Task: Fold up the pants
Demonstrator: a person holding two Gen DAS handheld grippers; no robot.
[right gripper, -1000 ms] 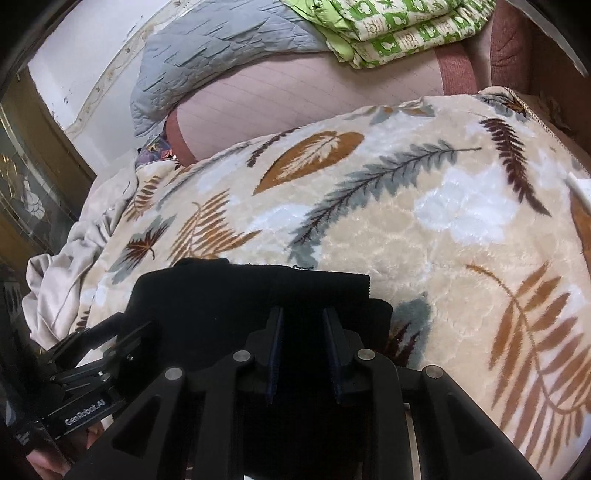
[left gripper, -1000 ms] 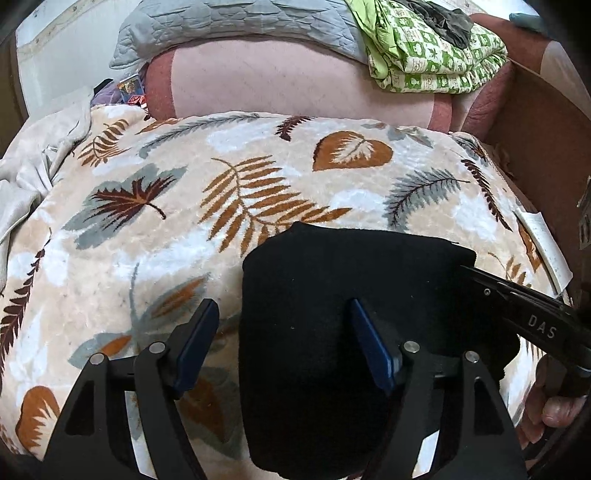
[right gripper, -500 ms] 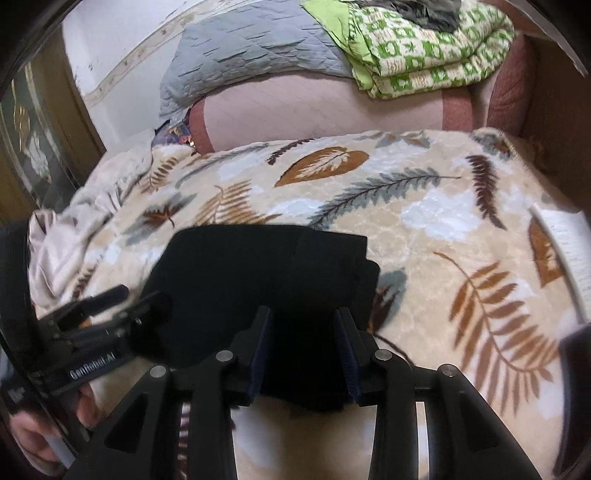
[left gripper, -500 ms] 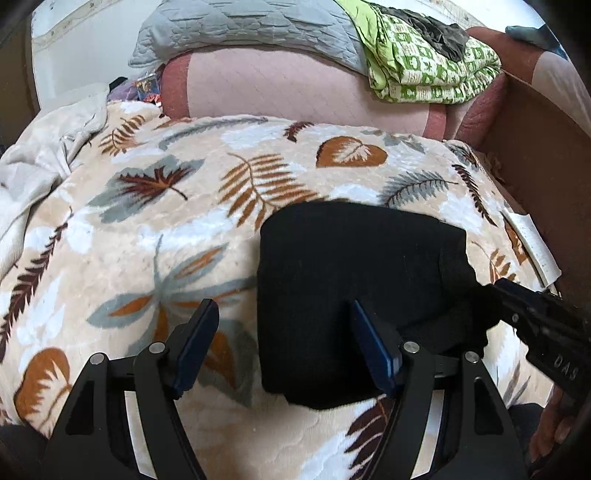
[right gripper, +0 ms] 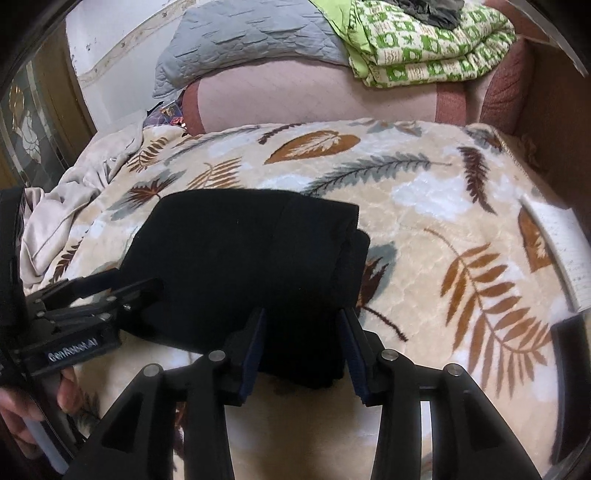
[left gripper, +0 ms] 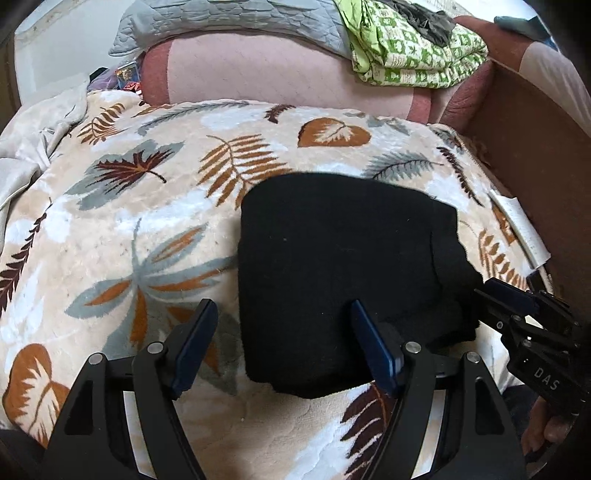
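The black pants [left gripper: 332, 251] lie folded into a thick rectangle on the leaf-patterned blanket [left gripper: 129, 221]. My left gripper [left gripper: 282, 317] hovers open at the near left corner of the pants, one finger off the cloth on the left and one over it. It also shows in the right wrist view as the left gripper [right gripper: 136, 284], beside the pants [right gripper: 240, 251]. My right gripper [right gripper: 303, 321] straddles the near right corner. Its jaws are opening, and the fold between them lies loose, not pinched. The right gripper [left gripper: 487, 291] sits at the pants' right edge.
A pink padded backrest [left gripper: 277, 74] runs along the far side, with a grey quilt [left gripper: 229, 14] and a folded green-and-white blanket [left gripper: 413, 51] on top. A brown board [left gripper: 535, 155] walls the right. Crumpled beige cloth [right gripper: 66, 218] lies left, and a white strip [right gripper: 561, 251] lies right.
The right jaws have spread apart from nearly shut on the fold. Both grippers have drawn back toward the near edge, so the pants lie farther ahead and flat on the blanket.
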